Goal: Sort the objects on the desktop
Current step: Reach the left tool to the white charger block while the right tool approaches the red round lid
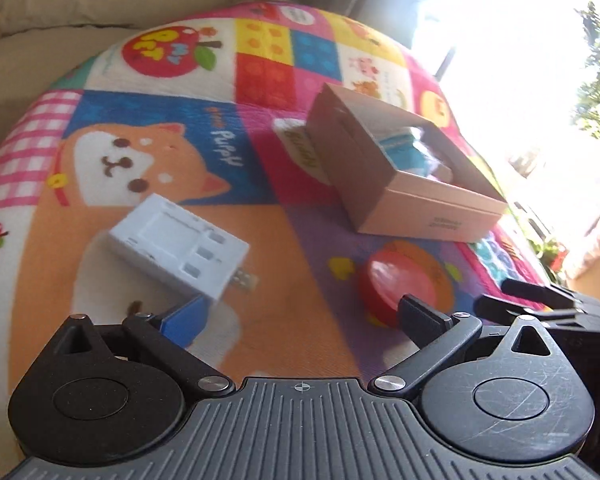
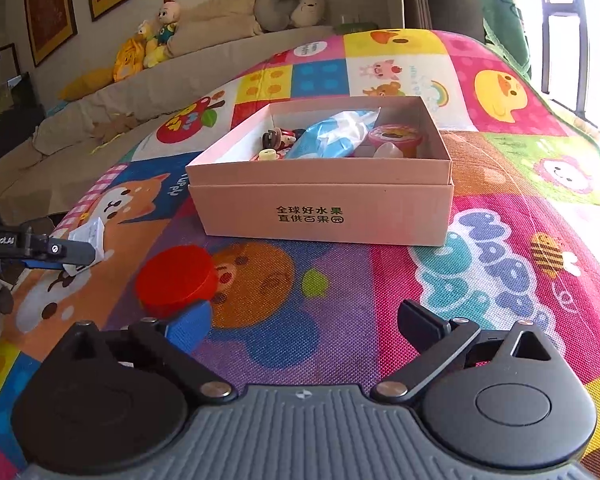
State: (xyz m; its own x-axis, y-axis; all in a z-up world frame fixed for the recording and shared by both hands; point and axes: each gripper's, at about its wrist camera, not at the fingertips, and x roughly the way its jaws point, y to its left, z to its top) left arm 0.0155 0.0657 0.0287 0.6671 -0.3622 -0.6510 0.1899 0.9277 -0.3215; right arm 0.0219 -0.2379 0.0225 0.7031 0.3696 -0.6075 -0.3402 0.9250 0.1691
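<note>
A pink cardboard box (image 2: 324, 212) stands open on the colourful play mat (image 2: 500, 208); inside lie a blue and white packet (image 2: 332, 136), a small figure (image 2: 278, 140) and a pink round item (image 2: 394, 138). The box also shows in the left wrist view (image 1: 416, 208). A white plug adapter (image 1: 180, 246) lies on the mat just ahead of my open left gripper (image 1: 300, 316), and shows small in the right wrist view (image 2: 88, 236). A red round disc (image 2: 176, 280) lies ahead-left of my open, empty right gripper (image 2: 304, 320); it also shows in the left wrist view (image 1: 396, 284).
A beige sofa (image 2: 100, 104) with plush toys (image 2: 156, 44) runs behind the mat. A bright window is on the right. My right gripper's fingers (image 1: 540, 300) show at the right edge of the left wrist view, and the left gripper's finger (image 2: 60, 252) at the left of the right wrist view.
</note>
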